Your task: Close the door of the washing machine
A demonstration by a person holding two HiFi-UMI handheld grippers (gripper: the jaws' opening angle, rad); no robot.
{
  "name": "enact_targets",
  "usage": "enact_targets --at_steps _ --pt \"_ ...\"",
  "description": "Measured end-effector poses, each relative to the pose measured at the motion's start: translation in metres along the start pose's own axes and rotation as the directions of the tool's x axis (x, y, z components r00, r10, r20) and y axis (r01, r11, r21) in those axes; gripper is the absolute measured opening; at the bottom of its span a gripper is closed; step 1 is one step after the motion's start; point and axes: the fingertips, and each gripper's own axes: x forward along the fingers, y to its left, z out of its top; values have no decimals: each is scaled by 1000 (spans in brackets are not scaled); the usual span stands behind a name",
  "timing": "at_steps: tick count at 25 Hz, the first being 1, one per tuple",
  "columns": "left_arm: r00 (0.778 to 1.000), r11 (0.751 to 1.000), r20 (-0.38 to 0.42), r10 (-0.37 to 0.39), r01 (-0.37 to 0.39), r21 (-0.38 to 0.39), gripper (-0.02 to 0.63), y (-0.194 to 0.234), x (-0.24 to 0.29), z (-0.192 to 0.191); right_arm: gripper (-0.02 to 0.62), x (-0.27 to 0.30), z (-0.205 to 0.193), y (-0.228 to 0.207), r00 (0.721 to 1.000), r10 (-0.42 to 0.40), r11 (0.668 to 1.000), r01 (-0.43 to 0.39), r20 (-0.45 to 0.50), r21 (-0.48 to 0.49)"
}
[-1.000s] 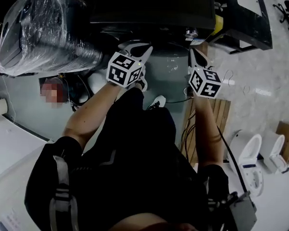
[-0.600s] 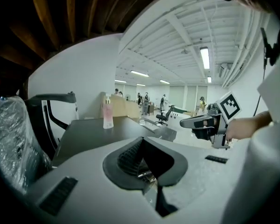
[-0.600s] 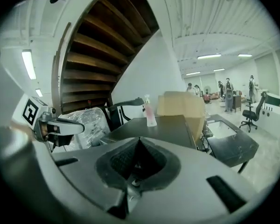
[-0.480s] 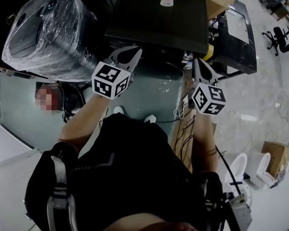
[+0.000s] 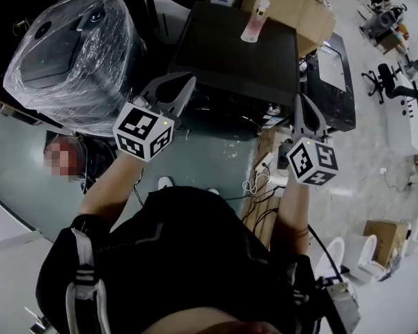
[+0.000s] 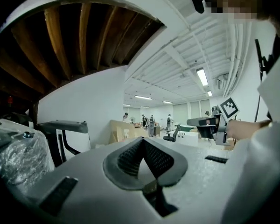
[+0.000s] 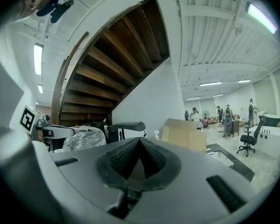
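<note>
My left gripper (image 6: 142, 141) and right gripper (image 7: 139, 141) are both pinched closed and empty. Beyond them, at upper centre, sits the dark washing machine (image 5: 237, 47). I can't see its door from above. I'd expect it to be light, rigid and hinged, so I'd push its free edge.

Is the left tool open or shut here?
Shut. The grey left tool shows its ribbed jaws meeting at the tips, nothing between them.

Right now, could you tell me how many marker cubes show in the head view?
2. One marker cube sits on the left gripper; the other on the right gripper. None seems hidden.
</note>
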Motion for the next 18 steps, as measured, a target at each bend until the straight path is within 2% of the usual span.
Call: enact_targets --at_steps 5,8,13,18 --pt "997 998 42 62 -60 -31 3 37 -26 27 5 5 31 29 999 -13 999 15 47 -29" --pt "995 996 47 90 -91 5 3 52 -31 39 5 8 43 35 998 -25 999 27 57 -32" --pt "991 992 40 129 -129 8 3 74 -36 40 3 13 42 46 999 -19 999 20 43 -37" --pt "988 989 53 145 -146 10 3 79 -35 46 3 17 40 48 999 -20 998 21 28 -51"
